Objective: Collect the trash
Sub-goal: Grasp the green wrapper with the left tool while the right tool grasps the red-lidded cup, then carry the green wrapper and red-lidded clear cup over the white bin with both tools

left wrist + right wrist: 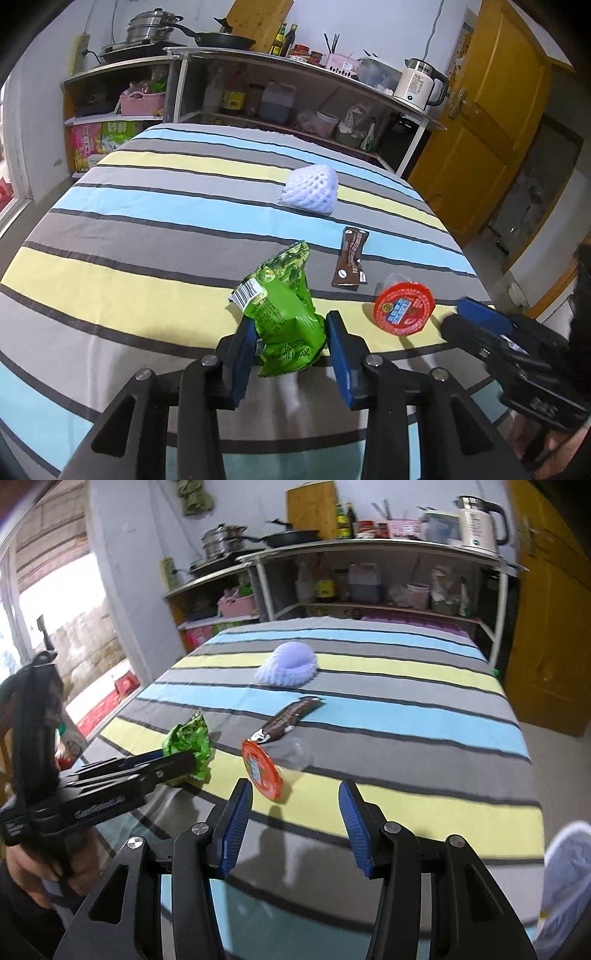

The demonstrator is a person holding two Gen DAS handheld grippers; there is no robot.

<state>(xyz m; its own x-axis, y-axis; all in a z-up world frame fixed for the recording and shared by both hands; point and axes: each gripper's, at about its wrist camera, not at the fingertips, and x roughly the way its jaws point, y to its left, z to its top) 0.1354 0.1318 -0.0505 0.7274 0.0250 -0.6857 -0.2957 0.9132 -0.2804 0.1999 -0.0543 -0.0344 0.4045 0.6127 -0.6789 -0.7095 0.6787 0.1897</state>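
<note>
Lower centre of the left wrist view: the left gripper [290,343] had its blue pads pressed against both sides of the crumpled green wrapper [282,314] on the striped tablecloth [147,236]. In the right wrist view, the right gripper [295,823] stood about half open and empty at bottom centre, just below the red-lidded cup [262,771]; the brown sachet [288,718] and white foam net [288,666] lay farther up the frame.
</note>
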